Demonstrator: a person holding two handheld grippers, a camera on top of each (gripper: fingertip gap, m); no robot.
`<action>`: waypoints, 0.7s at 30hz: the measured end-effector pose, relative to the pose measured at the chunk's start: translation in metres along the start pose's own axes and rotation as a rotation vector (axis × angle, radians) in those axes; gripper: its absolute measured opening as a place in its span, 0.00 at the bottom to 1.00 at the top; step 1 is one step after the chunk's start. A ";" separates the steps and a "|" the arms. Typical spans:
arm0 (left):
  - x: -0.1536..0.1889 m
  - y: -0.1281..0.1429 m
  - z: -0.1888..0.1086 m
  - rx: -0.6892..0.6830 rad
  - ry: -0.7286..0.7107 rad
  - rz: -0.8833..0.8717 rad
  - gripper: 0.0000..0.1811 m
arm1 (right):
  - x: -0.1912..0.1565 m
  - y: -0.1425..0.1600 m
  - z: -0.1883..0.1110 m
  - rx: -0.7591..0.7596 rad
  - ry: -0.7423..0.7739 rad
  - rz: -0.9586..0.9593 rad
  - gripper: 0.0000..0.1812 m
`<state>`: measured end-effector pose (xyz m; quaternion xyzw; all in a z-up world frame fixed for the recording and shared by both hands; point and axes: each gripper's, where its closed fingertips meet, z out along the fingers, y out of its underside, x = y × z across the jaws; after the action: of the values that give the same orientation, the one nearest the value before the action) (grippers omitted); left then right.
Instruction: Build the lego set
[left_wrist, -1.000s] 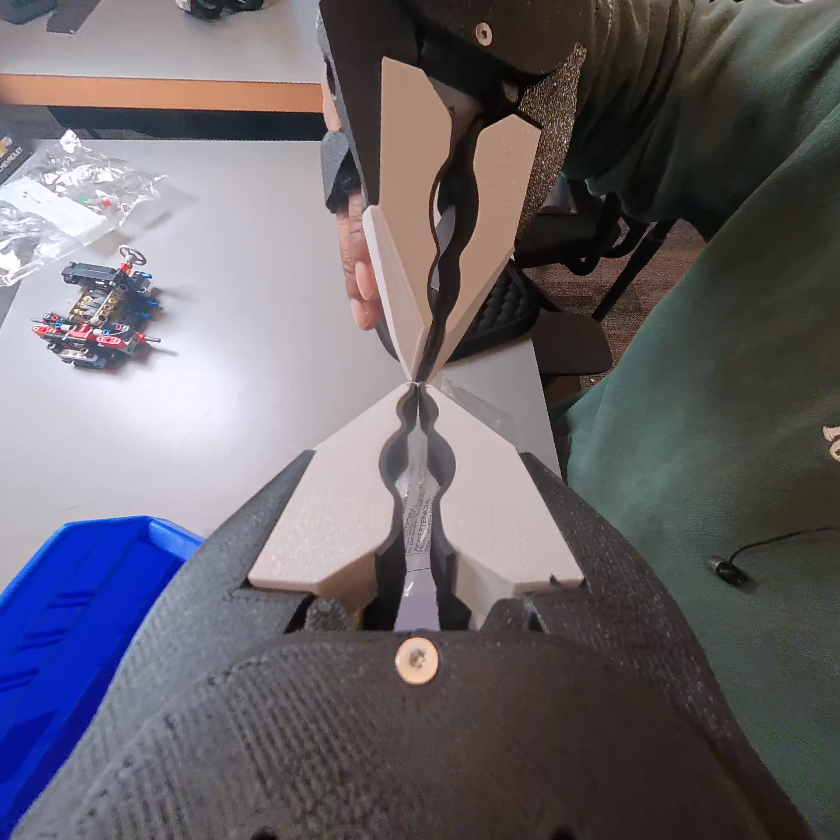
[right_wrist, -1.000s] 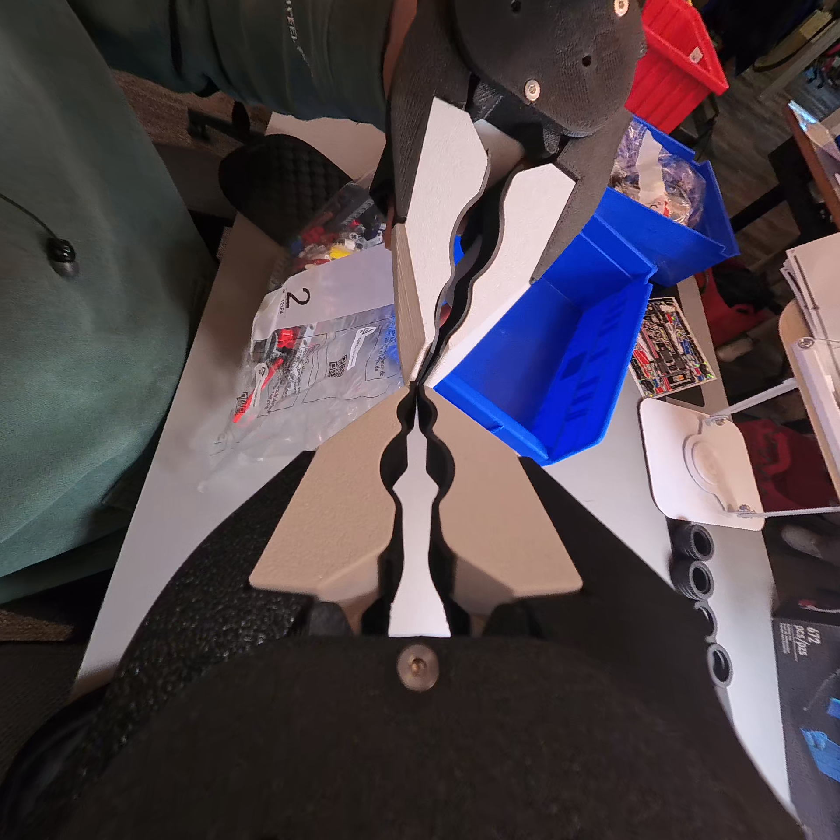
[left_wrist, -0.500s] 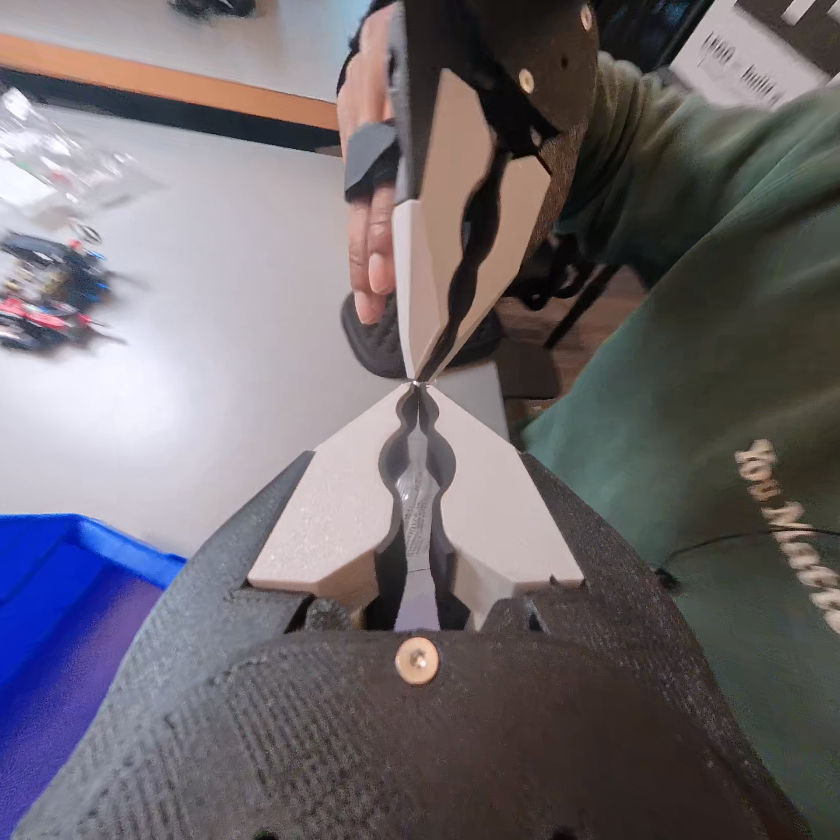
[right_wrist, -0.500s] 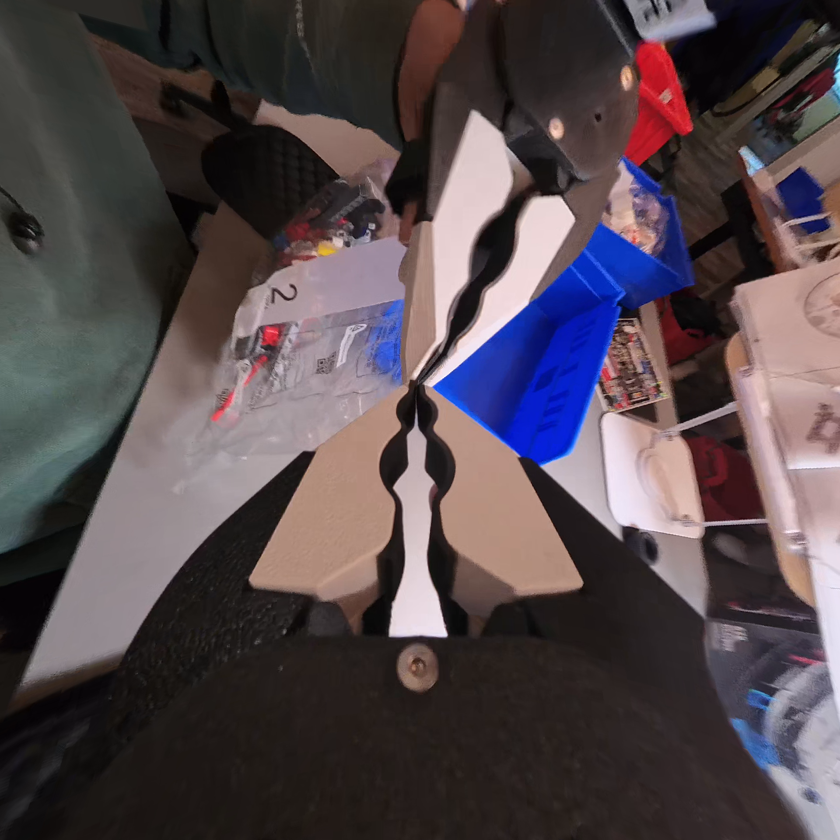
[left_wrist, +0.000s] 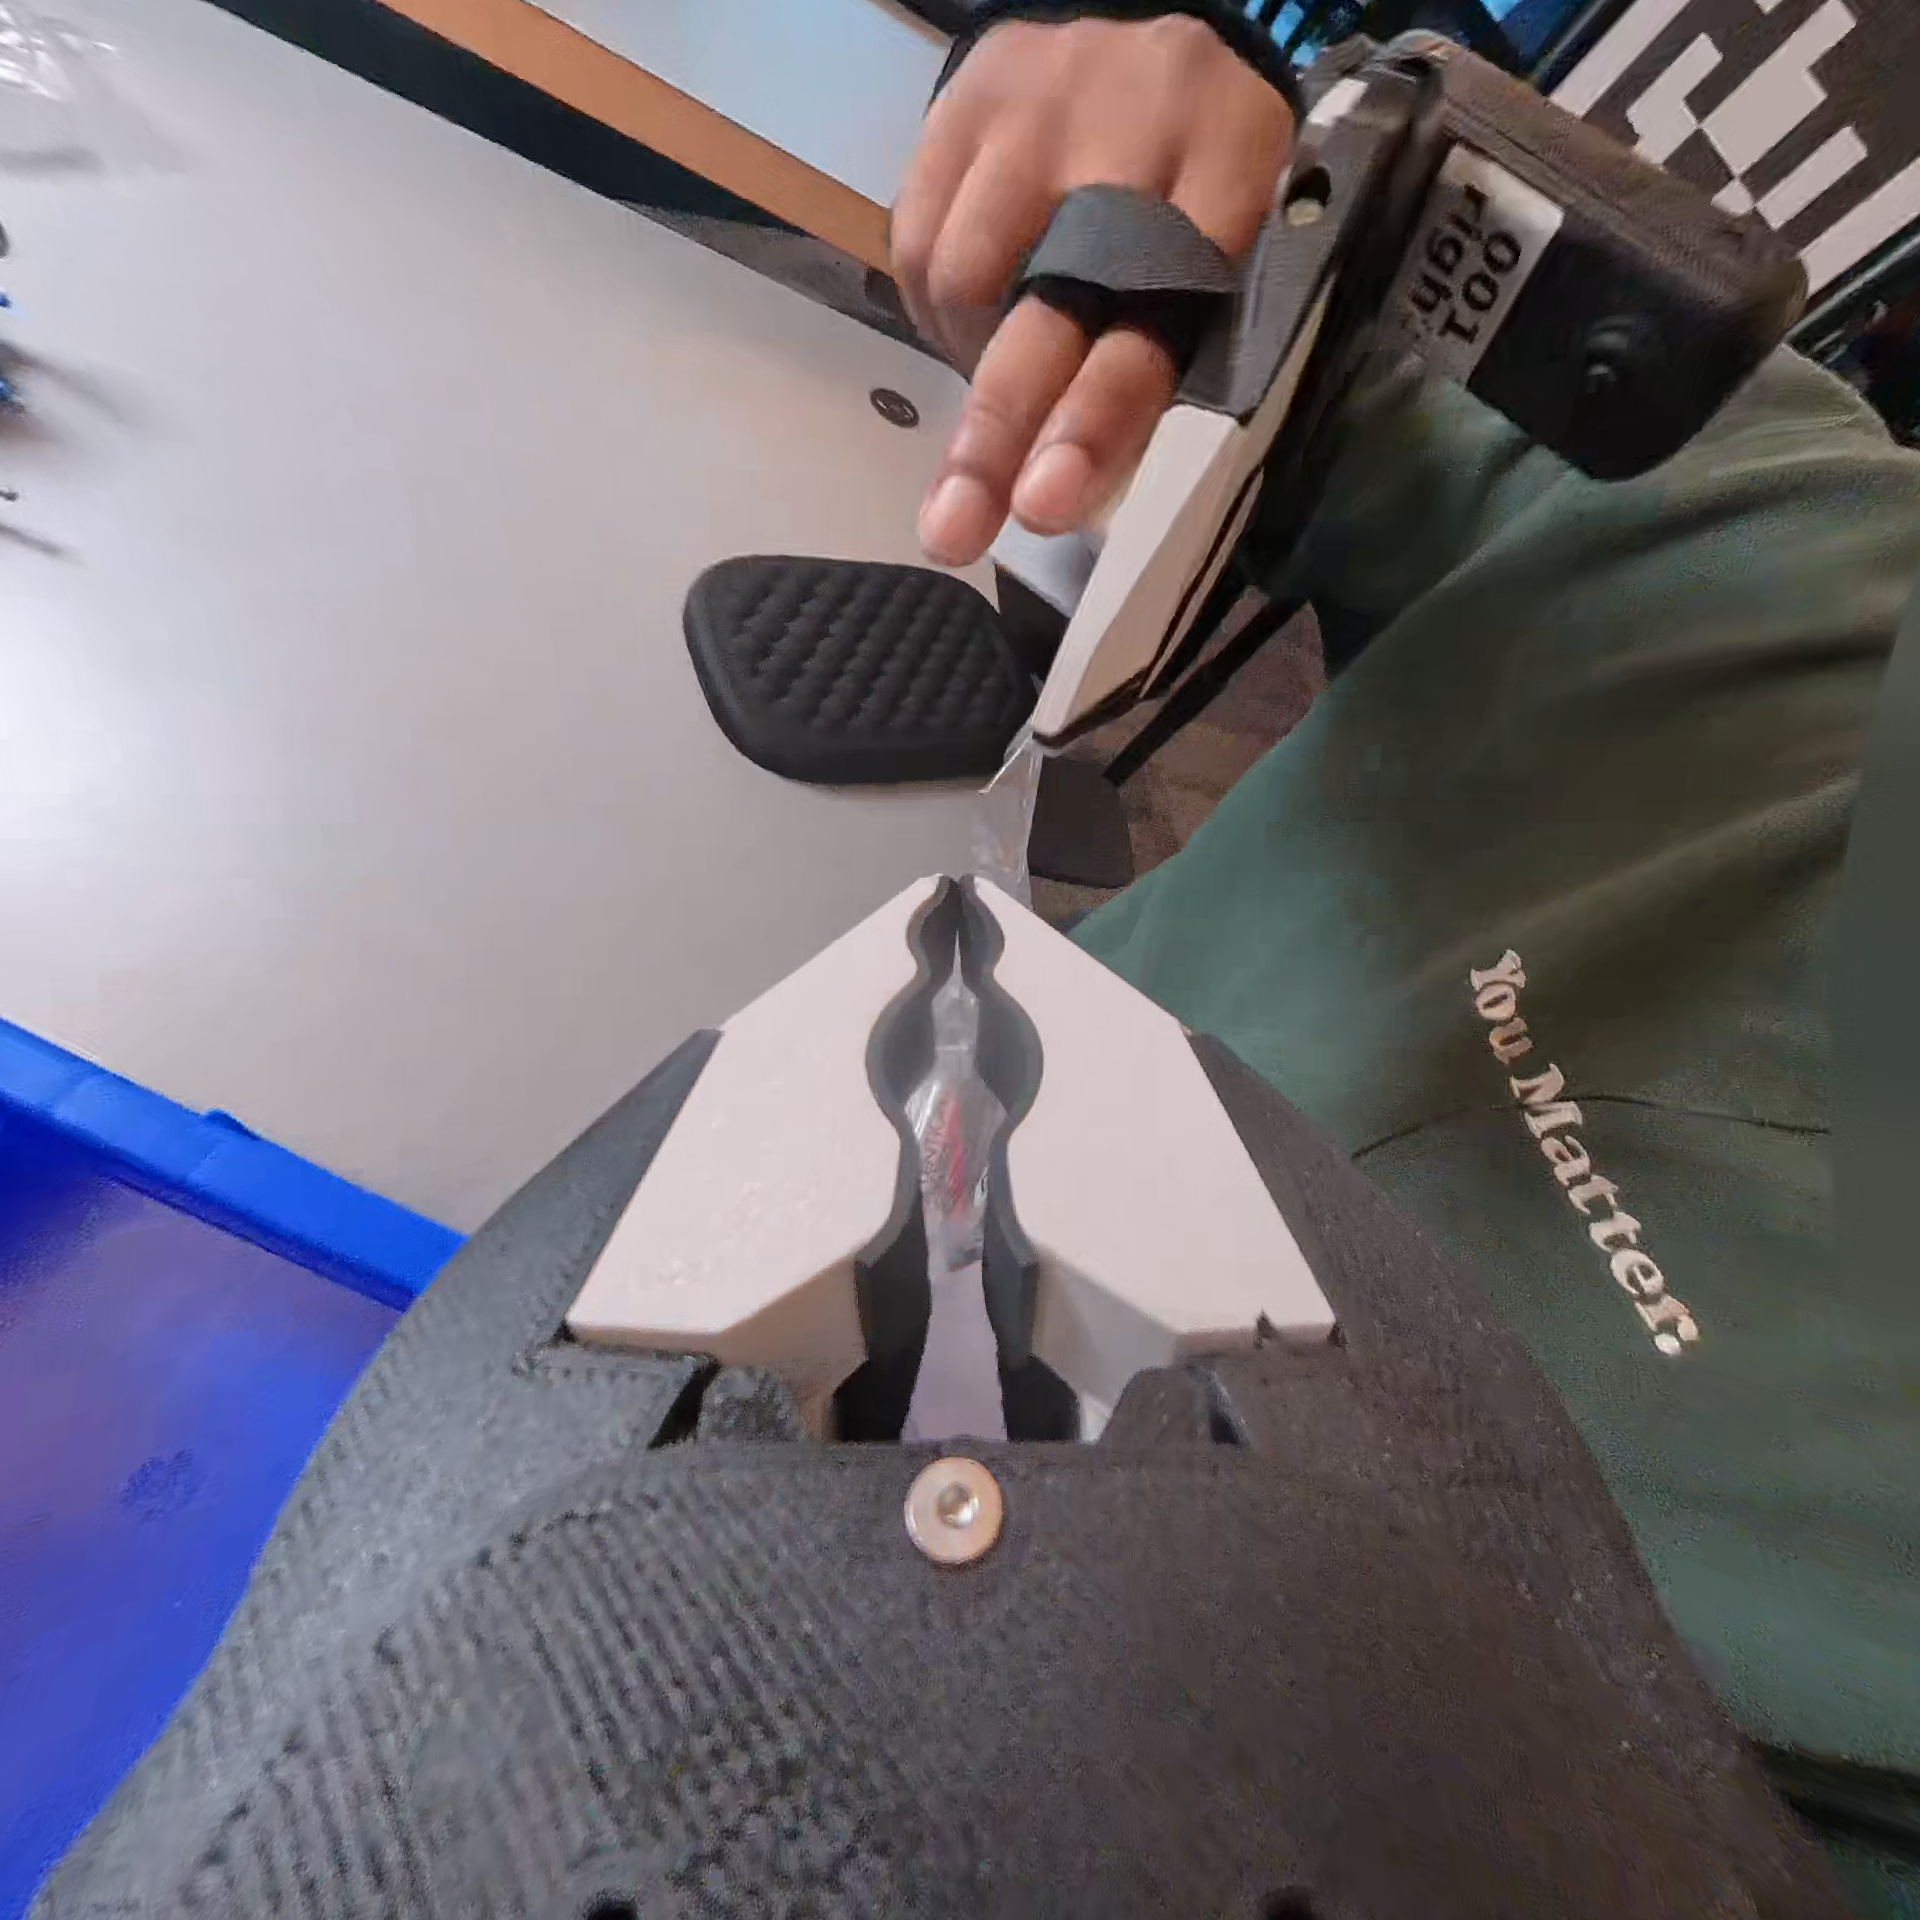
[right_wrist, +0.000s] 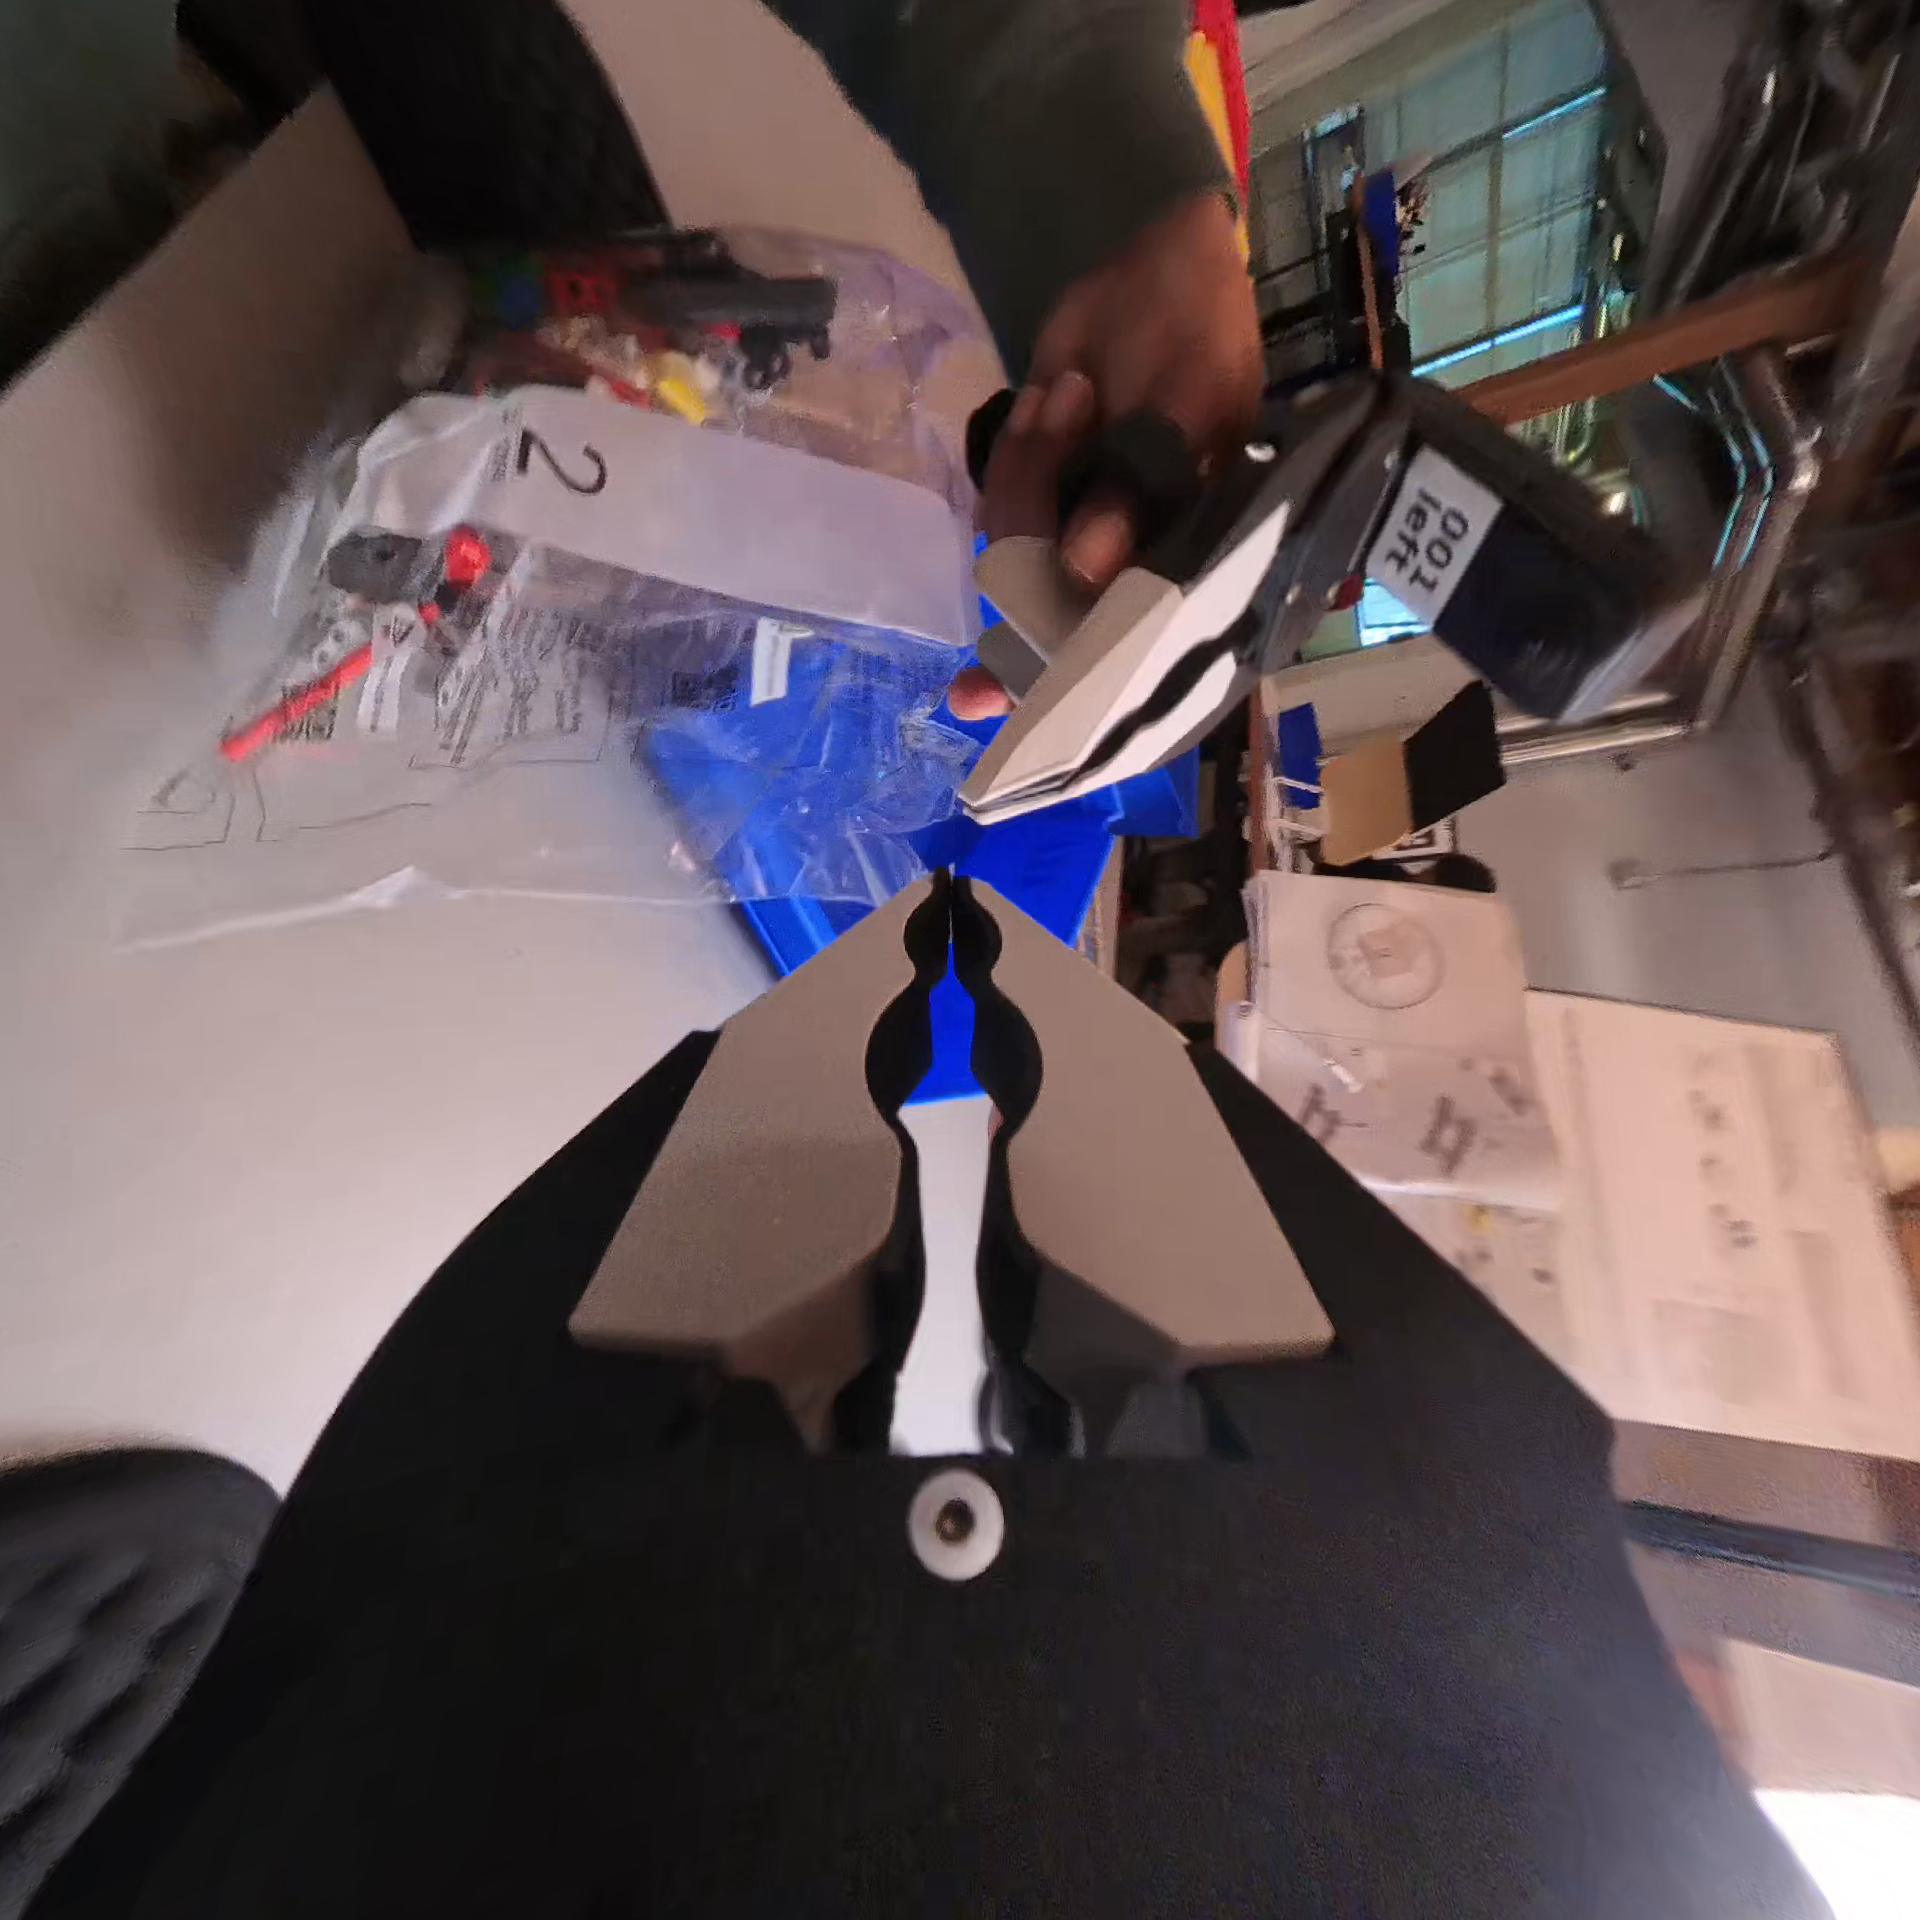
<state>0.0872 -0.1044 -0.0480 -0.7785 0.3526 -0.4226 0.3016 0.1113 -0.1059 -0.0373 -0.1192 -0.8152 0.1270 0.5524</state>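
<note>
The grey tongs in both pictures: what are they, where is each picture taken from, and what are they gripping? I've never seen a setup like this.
There is no robot arm here. A person carries two hand-held tongs, each with a camera that looks forward along its two fingers. One picture looks along the left tongs, the other along the right tongs. Each picture also shows the other pair farther off. Both tongs are shut on the same clear plastic bag of Lego parts, and a strip of its edge is stretched between them. Below them is a grey table with a blue bin on it. A second bag of parts lies farther back.
</note>
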 end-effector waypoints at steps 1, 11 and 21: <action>0.001 -0.004 0.000 0.009 -0.012 0.013 0.00 | 0.002 -0.001 -0.001 0.030 -0.007 0.064 0.00; 0.020 -0.015 -0.005 0.005 -0.048 0.204 0.00 | 0.016 -0.017 -0.008 0.203 -0.057 0.384 0.00; 0.015 -0.062 -0.041 0.088 -0.158 0.293 0.00 | 0.072 -0.018 -0.019 0.245 0.032 0.392 0.00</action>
<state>0.0760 -0.0883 0.0252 -0.7355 0.4187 -0.3266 0.4207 0.1020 -0.0970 0.0376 -0.2093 -0.7461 0.3281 0.5403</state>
